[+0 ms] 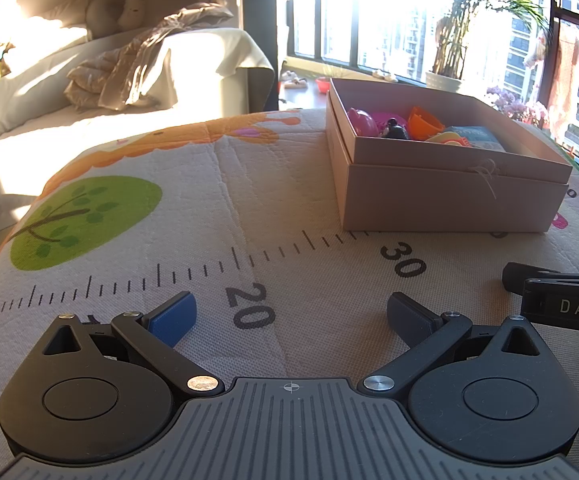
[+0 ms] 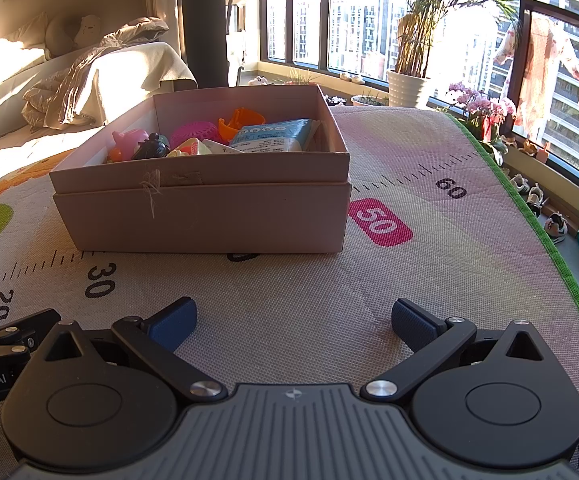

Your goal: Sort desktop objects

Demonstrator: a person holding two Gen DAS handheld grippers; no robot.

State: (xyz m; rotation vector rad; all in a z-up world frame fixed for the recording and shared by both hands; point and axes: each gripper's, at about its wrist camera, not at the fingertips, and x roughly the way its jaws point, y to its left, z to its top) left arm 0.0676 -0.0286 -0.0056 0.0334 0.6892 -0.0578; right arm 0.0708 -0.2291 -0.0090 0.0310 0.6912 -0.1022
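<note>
Box [image 2: 201, 216]: open, on mat [image 2: 309, 292], mid-counter, holding toys [image 2: 193, 140] and a blue packet [image 2: 273, 136]. Left claw [image 1: 289, 316] and right claw [image 2: 293, 318]: both wide, empty, low over bare mat. No loose items visible; sorting appears finished, or next calls for locating more.

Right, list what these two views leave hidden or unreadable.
- Box bottom layer: both views, near wall and piled toys hide it.
- Blue packet print: right wrist view, too small.
- Right gripper in left wrist view: cut off by the edge.
- Mat numeral under the box: covered.
</note>
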